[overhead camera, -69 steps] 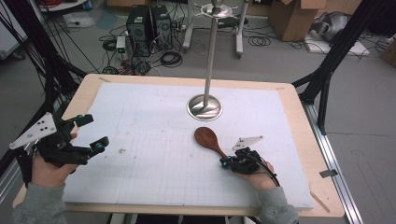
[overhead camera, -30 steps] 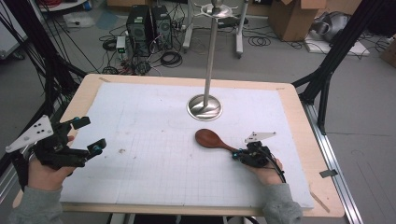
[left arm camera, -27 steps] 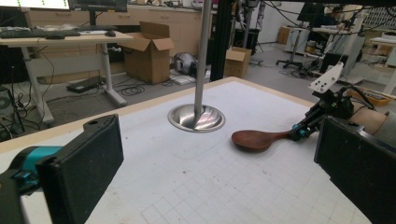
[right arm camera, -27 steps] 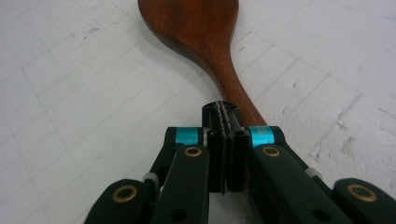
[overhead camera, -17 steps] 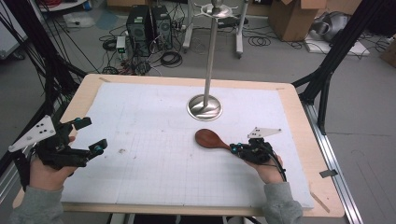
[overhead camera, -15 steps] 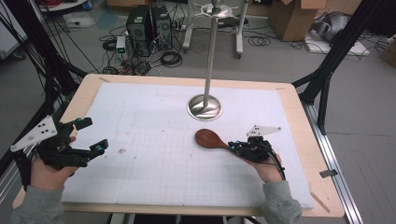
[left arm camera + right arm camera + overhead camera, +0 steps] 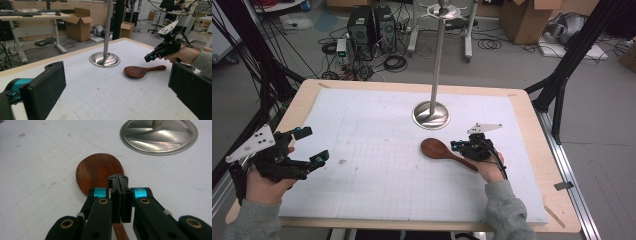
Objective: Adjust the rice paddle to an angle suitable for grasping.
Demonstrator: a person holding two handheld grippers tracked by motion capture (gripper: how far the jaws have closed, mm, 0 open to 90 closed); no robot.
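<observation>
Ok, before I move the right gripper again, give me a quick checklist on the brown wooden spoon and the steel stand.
1. Right gripper jaws shut together: ok.
2. Brown wooden spoon gripped: not ok; it lies flat on the white gridded mat, below the shut jaws.
3. Right gripper off the mat: ok, it hangs above the handle in the left gripper view.
4. Steel pole stand upright, apart from spoon: ok.
5. Left gripper open, empty, far from the spoon: ok.

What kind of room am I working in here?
Most likely a lab or workshop: computer towers and loose cables on the floor, cardboard boxes by a desk, black rig frame around the table.
</observation>
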